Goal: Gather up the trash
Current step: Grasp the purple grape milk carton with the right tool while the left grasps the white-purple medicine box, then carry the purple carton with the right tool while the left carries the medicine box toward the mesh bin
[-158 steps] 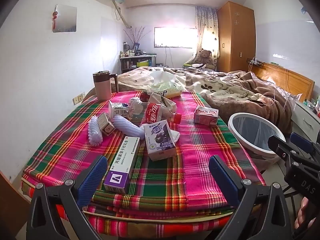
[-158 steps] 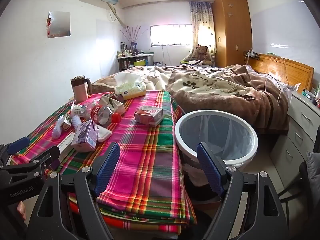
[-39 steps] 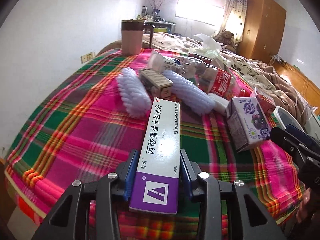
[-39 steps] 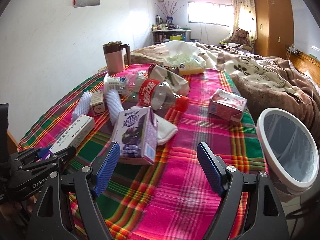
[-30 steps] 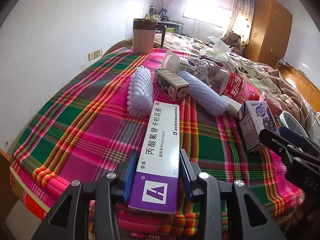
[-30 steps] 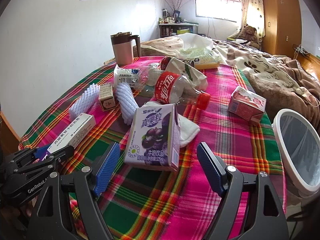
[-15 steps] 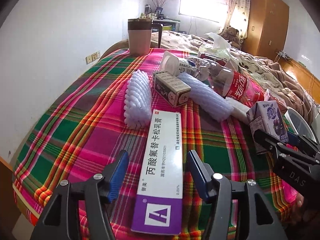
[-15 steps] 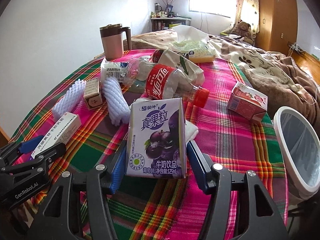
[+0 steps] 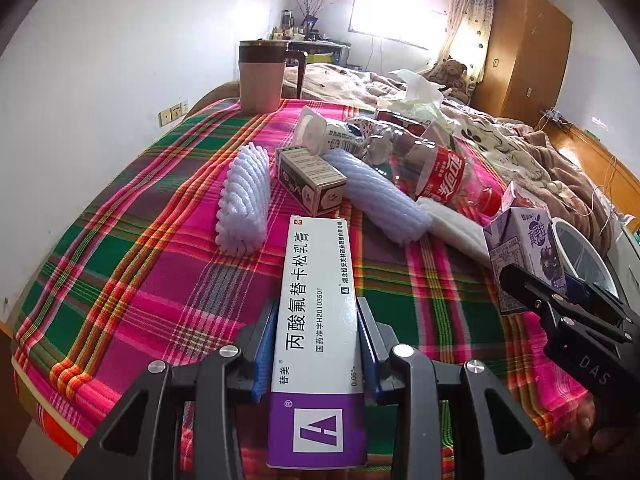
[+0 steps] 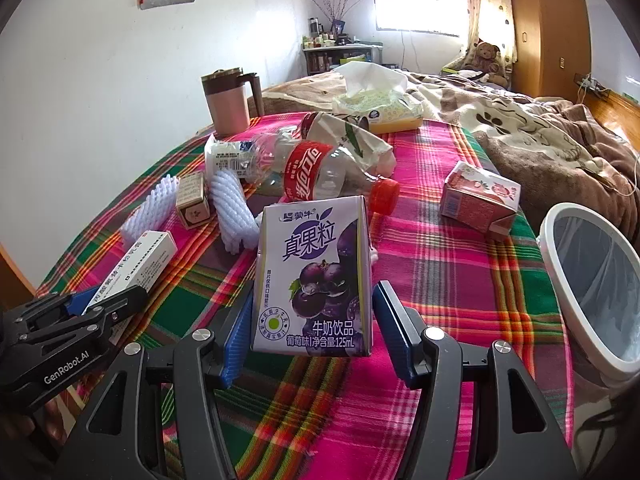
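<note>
I am working two hand-held tools over a worktop (image 10: 460, 280) covered in a bright plaid cloth and strewn with litter. My left tool (image 9: 316, 344) has its blue pads pressed against both long sides of a white and purple medicine box (image 9: 316, 320), pinching it near the purple end, while the far end of the box points away across the cloth. My right tool (image 10: 310, 336) straddles a small purple grape milk carton (image 10: 314, 272) standing upright; its left pad looks to be touching the carton, the right pad sits just beside it with a thin gap, so I judge this grip closing but not yet firm. The white-rimmed bin (image 10: 592, 280) stands off the right edge of the worktop, near the carton. Further back lie a crushed cola bottle (image 10: 324, 176), a red carton (image 10: 478, 200) on its side, two white foam sleeves and a small brown box. To do this step well, I would finish squeezing the carton squarely across its flat faces, low enough that it does not tip, then lift both items straight up before swinging right, keeping the long box level so it clears the carton and bottle. I would release only once each item is above the bin mouth.
</note>
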### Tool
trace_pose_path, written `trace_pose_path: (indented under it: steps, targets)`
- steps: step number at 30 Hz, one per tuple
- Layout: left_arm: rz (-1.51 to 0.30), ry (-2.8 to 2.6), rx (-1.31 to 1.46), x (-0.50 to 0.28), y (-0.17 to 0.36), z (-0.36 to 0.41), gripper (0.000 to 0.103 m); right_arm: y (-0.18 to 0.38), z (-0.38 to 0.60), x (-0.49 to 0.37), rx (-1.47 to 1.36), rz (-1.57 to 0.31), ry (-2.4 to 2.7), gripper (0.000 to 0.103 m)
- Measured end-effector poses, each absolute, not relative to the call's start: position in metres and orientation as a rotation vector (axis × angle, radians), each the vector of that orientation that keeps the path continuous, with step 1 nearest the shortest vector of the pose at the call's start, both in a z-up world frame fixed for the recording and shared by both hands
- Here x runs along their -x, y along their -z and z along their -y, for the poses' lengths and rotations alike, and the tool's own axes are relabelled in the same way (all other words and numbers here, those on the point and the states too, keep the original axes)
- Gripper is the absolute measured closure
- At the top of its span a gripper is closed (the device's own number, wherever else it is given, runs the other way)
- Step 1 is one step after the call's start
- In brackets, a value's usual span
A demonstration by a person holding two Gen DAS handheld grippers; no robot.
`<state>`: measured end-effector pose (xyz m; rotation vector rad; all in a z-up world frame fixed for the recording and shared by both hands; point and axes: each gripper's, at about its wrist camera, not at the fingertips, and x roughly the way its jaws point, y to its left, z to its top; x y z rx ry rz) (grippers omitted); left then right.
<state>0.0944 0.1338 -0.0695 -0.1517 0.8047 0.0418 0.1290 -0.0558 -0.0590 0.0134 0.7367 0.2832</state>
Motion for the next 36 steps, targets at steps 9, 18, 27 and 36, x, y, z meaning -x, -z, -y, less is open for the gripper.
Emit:
trace_pose_path:
  steps: [9,18,27,36]
  targets:
    - [-0.731,-0.014,0.113,-0.082,0.037,-0.11,0.066,0.038,0.08,-0.115,-0.056,-0.669,-0.27,0.044]
    - [-0.652,0.064,0.071,-0.078,0.004,-0.065,0.066,0.017,0.118,-0.107,-0.102,-0.603,-0.211,0.044]
    - [-0.614,0.156,0.047,-0.088,-0.017,-0.016,0.066,0.003,0.157,-0.103,-0.131,-0.558,-0.141,0.044]
    - [-0.608,0.296,0.041,-0.108,-0.025,0.04,0.066,0.0,0.203,-0.102,-0.148,-0.551,-0.029,0.043]
